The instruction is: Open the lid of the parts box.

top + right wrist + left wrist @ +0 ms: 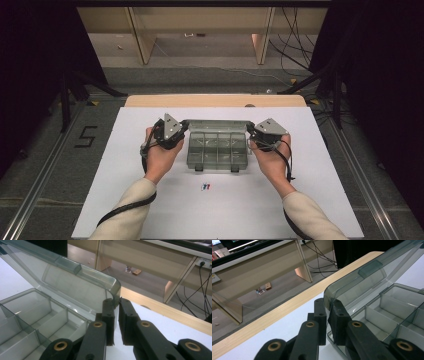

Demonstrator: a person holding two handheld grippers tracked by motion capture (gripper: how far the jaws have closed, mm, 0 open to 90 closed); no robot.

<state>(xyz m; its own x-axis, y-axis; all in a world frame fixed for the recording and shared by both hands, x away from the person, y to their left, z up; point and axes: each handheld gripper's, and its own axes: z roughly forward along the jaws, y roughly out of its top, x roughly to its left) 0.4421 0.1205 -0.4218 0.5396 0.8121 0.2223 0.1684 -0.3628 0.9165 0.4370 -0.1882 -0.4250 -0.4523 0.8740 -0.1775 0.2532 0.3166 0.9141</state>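
While the high view is read first, a clear compartment box is seen at the middle of the white mat, with its lid raised along the far side. The left gripper is held at the lid's left corner and the right gripper at its right corner, so the lid is judged to be mid-swing, either opening or closing. A few small coloured pieces lie on the mat just near of the box, well apart from both hands.

Along the left gripper view, the jaws are seen nearly closed, pinched on the lid's corner rim. Empty compartments are seen to the right.

Along the right gripper view, the jaws are likewise narrowed around the lid's other corner edge, with only a thin gap left.

For the next move, both corners would need to be carried together so the lid is not twisted. Open mat is left on both sides; the wooden table edge lies just beyond the lid.
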